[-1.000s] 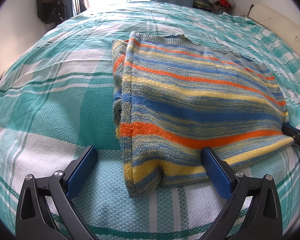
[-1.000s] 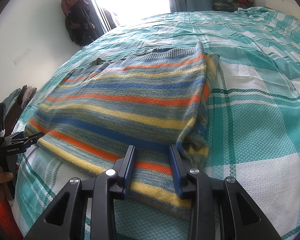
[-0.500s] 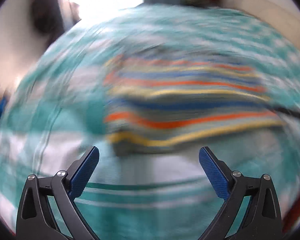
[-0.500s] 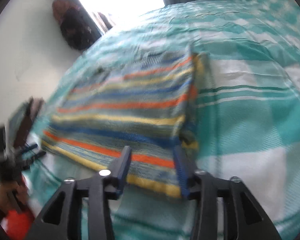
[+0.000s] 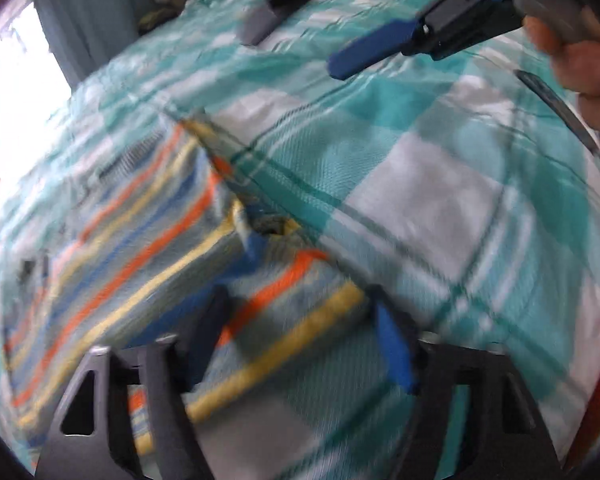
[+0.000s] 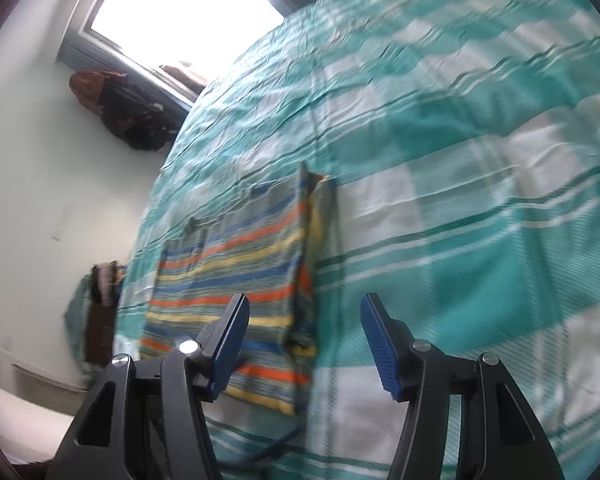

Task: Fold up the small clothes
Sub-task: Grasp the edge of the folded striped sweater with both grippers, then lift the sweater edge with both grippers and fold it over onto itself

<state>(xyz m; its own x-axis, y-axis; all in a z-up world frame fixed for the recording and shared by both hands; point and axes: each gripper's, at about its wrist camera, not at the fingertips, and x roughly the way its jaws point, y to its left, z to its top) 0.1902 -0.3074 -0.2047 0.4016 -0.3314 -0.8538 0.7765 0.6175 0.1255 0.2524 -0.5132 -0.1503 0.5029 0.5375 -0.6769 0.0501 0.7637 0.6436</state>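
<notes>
Below, ribbed striped knit sweater (image 6: 236, 280) on checked woven bedspread (image 6: 460, 200)

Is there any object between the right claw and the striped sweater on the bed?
Nothing visible is in the way. The right claw hangs with its jaws apart over the near right corner of the striped sweater, with only the bare checked bedcover beside it.

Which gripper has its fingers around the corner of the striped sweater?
The left gripper: its fingers, just closing, flank a corner of the striped sweater. The right gripper, just opening, grips nothing.
</notes>
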